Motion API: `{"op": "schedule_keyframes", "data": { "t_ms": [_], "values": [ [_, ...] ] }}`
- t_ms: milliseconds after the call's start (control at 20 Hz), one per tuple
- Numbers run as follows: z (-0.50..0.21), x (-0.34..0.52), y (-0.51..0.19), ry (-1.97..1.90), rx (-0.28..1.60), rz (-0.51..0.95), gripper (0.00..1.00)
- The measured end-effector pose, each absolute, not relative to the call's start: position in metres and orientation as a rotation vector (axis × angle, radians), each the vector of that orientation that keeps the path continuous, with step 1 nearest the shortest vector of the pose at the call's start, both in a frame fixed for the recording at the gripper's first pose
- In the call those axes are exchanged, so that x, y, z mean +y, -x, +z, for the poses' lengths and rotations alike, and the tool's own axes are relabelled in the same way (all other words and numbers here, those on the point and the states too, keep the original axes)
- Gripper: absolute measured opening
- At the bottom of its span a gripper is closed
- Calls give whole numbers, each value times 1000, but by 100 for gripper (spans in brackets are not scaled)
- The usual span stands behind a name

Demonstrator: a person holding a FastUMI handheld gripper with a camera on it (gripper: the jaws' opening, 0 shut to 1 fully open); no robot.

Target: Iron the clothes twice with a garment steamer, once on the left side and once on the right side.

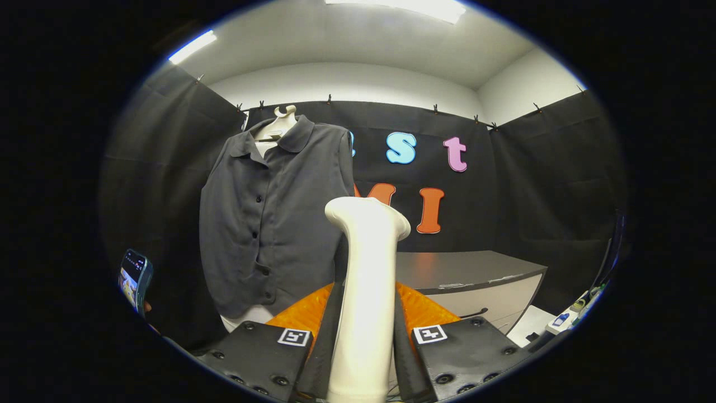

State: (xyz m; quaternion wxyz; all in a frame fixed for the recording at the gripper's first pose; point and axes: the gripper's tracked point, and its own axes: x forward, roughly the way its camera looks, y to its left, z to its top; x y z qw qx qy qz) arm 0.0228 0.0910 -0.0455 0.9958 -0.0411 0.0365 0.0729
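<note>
The gripper (pixel 366 330) clamps the upright steamer (pixel 366 263) beside the hanging shirt (pixel 274 218).

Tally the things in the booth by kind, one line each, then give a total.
Garment steamer, white, clamped between the gripper fingers: 1
Shirt, dark grey, hanging on a hanger: 1
Hanger: 1
Cabinet, grey top, beyond the fingers: 1
Phone, held beside the shirt: 1
Total: 5
</note>
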Motion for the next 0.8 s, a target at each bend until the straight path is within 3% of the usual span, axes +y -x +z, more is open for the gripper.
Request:
{"op": "schedule_keyframes", "data": {
  "t_ms": [800],
  "values": [
    [-54,103,-28,102,82,176,53]
  ]
}}
